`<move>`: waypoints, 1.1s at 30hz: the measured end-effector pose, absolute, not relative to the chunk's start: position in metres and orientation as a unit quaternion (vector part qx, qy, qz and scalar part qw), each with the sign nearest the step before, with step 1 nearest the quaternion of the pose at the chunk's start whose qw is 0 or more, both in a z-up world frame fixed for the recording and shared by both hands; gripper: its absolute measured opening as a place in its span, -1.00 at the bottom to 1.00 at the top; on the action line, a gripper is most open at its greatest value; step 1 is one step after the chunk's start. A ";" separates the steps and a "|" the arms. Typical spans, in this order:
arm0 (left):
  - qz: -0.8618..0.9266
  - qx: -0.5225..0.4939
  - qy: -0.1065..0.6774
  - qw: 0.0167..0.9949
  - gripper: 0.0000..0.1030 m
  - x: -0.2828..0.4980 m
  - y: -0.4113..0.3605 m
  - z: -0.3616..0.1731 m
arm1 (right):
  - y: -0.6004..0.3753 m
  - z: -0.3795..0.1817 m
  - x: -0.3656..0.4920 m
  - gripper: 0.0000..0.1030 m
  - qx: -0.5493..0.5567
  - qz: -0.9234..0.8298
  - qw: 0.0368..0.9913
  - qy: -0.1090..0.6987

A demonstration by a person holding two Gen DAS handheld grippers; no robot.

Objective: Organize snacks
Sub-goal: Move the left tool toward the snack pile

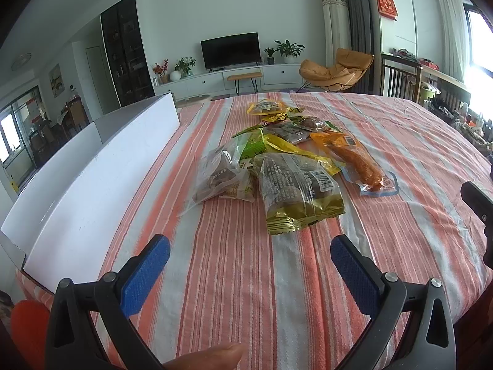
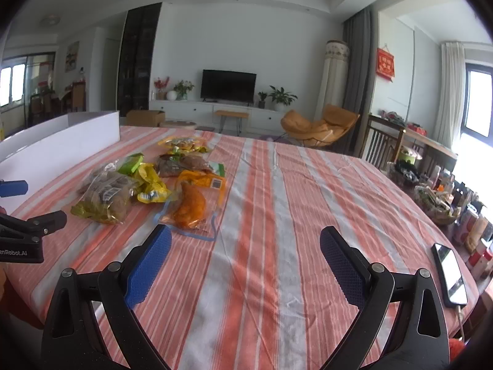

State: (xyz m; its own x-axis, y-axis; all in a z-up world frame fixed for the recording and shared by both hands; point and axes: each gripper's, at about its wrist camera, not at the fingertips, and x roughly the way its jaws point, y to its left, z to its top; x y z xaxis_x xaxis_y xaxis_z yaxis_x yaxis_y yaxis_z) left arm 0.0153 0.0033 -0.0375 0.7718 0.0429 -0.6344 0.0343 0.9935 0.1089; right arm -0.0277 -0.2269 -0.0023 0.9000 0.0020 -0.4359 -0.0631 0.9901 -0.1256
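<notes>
Several snack packets lie in a loose pile on the striped tablecloth (image 1: 234, 277). Nearest my left gripper (image 1: 250, 243) is a clear and gold packet of brown snacks (image 1: 299, 191), with a clear bag (image 1: 220, 175) to its left and an orange sausage packet (image 1: 360, 163) to its right. The left gripper is open and holds nothing, a short way before the gold packet. My right gripper (image 2: 245, 236) is open too, over bare cloth, with the orange packet (image 2: 191, 206) just ahead of its left finger. A long white box (image 1: 89, 178) runs along the table's left side.
A phone (image 2: 450, 274) on a cable lies at the table's right edge. Baskets and bottles (image 2: 437, 203) crowd a low surface to the right. A thumb (image 1: 209, 359) shows at the bottom of the left wrist view. Bare cloth spreads right of the pile.
</notes>
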 end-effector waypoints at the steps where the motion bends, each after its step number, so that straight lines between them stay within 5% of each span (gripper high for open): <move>1: 0.003 0.057 0.339 0.939 1.00 0.016 0.003 -0.038 | -0.227 -0.003 -0.027 0.91 -0.069 0.017 0.972 0.224; 33: 0.019 0.019 0.431 0.902 1.00 0.043 0.026 -0.075 | -0.219 -0.016 -0.023 0.91 -0.080 0.034 0.965 0.249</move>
State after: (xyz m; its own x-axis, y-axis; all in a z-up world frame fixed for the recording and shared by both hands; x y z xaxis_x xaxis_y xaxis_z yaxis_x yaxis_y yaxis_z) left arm 0.0431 0.0265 -0.0747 0.6286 0.0508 -0.7761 -0.0177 0.9985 0.0510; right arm -0.0234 -0.2190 -0.0164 0.8733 0.0268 -0.4864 -0.1061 0.9850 -0.1363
